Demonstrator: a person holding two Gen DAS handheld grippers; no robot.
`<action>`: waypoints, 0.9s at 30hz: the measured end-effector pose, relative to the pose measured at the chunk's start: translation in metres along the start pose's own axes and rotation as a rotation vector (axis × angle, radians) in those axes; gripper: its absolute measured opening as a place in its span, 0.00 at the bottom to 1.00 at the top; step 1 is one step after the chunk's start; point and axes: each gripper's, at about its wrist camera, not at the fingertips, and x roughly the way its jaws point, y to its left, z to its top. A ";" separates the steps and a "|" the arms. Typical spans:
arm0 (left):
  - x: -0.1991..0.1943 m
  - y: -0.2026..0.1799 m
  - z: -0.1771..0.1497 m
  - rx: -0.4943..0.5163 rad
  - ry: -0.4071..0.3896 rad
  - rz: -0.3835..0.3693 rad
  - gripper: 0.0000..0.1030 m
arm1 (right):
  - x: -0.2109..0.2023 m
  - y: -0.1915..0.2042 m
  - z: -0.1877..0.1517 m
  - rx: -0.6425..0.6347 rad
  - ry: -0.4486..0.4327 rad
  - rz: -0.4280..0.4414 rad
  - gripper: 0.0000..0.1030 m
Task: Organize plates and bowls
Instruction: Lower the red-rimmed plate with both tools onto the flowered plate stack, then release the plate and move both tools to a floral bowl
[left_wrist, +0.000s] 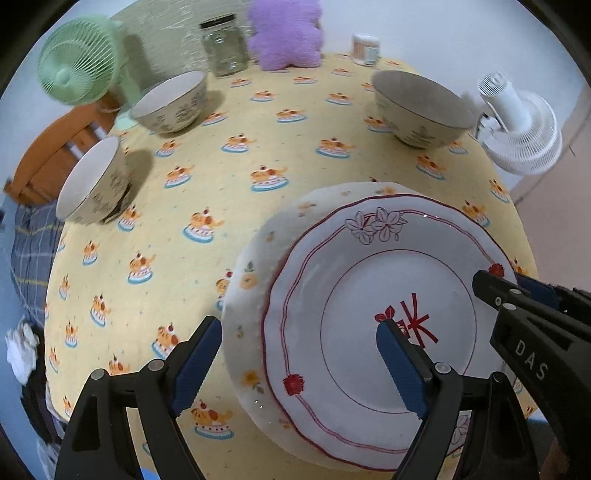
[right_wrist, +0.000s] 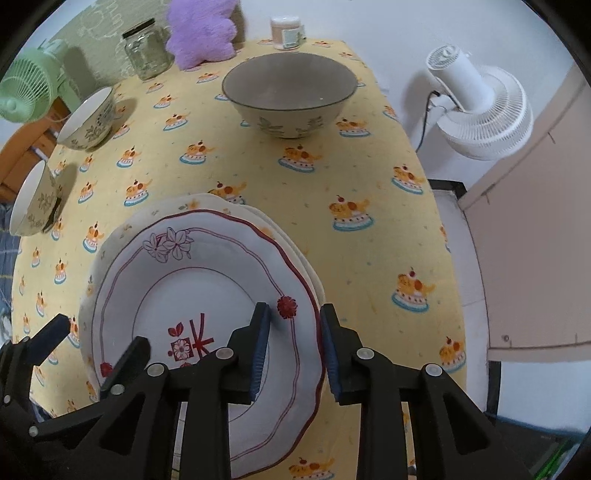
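A white plate with a red wavy rim (left_wrist: 369, 295) (right_wrist: 192, 295) lies on top of cream plates (left_wrist: 255, 258) (right_wrist: 162, 212) near the table's front edge, shifted a little to one side. My right gripper (right_wrist: 293, 314) (left_wrist: 517, 314) straddles the top plate's rim by a red flower mark; its jaws stand narrowly apart and the pads do not clearly press the rim. My left gripper (left_wrist: 299, 332) is wide open, one finger over the tablecloth and the other above the plate's middle. Three patterned bowls stand apart: one far right (left_wrist: 424, 109) (right_wrist: 290, 92) and two at the left (left_wrist: 170, 101) (left_wrist: 94, 181).
On the yellow tablecloth (left_wrist: 258, 147) at the back stand a glass jar (left_wrist: 223, 44), a purple plush cushion (left_wrist: 284, 33) and a small pot (left_wrist: 365, 48). A green fan (left_wrist: 77, 66) is at the back left, a white fan (left_wrist: 521, 125) beyond the right edge.
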 end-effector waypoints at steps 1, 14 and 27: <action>0.000 0.001 -0.001 -0.008 0.000 0.002 0.84 | 0.001 0.001 0.000 -0.002 0.000 0.006 0.30; -0.002 0.007 -0.011 -0.080 0.008 0.043 0.85 | 0.005 0.024 0.002 -0.116 -0.039 0.013 0.47; -0.005 0.028 -0.015 -0.102 -0.012 -0.004 0.85 | -0.010 0.039 -0.007 -0.118 -0.074 0.045 0.72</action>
